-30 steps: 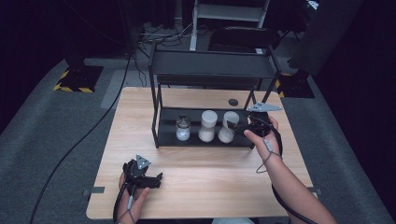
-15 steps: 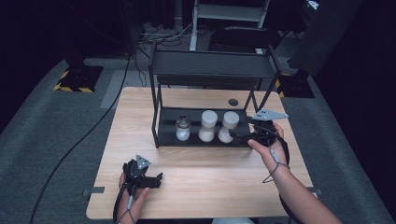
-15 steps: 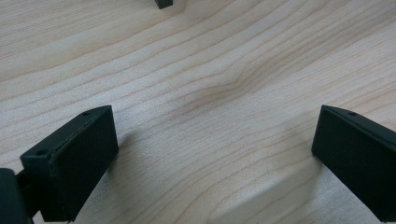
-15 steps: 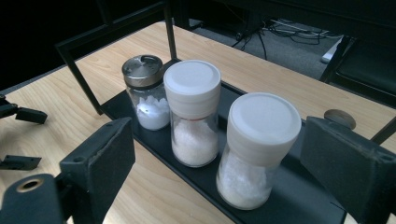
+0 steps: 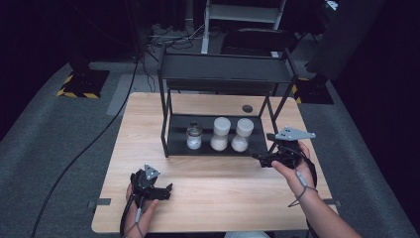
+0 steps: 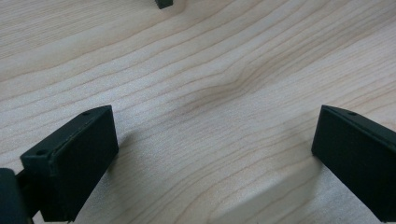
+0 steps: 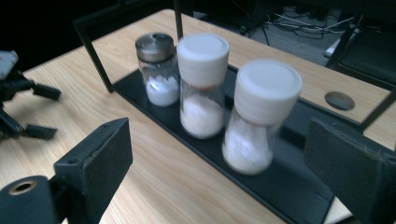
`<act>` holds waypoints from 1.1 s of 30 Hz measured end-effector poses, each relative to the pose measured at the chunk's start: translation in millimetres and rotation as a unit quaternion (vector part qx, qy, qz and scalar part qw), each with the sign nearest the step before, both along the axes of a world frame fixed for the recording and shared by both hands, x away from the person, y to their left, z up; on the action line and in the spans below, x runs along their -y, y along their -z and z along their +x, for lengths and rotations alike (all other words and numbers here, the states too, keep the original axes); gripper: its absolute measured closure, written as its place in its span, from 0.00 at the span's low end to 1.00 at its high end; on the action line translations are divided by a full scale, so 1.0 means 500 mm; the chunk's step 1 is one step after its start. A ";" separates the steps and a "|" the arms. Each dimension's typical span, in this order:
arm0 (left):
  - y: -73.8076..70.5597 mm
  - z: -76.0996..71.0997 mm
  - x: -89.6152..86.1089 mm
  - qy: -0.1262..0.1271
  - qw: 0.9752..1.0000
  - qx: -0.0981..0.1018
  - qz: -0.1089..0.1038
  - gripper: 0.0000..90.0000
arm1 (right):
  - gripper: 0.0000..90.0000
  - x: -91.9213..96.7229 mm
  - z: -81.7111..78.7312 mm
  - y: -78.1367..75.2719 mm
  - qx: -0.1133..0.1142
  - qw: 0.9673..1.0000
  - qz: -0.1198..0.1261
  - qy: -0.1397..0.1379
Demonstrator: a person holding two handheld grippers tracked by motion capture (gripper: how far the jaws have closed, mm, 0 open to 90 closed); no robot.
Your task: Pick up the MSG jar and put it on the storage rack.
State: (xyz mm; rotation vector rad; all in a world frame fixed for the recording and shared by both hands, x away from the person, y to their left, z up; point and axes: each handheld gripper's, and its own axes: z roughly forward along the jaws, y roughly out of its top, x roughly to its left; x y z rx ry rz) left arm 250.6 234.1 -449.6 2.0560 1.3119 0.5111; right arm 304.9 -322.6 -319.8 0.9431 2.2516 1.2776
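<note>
High view: the right gripper [image 5: 271, 157] has drawn back from the black rack [image 5: 218, 82], leaving three shakers on its bottom shelf.

A second ago that gripper was up against the rack's right end beside the right white-capped shaker [image 5: 241, 135]; now it hovers off the rack's front right corner, jaws spread and empty. I judge the shaker has just been set down and released. The middle white-capped shaker [image 7: 202, 86] stands just beside it, and the metal-capped shaker [image 7: 158, 69] is at the left of the row. The left gripper [image 5: 153, 190] stays well in front of the rack on the wooden table [image 5: 213, 198], jaws wide apart, nothing between them. No label, brand or writing is readable.
</note>
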 end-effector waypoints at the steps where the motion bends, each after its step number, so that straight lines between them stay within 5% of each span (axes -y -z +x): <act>1: 0.000 0.000 0.000 0.000 1.000 0.000 0.000 0.00 | 0.09 0.002 -0.003 0.004 -0.002 1.000 -0.002 0.000; 22: 0.000 0.000 0.000 0.000 1.000 0.000 0.000 0.00 | 0.07 0.030 -0.035 0.078 -0.009 1.000 -0.003 -0.008; 33: 0.000 0.000 0.000 0.000 1.000 0.000 0.000 0.00 | 0.04 0.041 -0.030 0.146 -0.026 1.000 -0.005 -0.011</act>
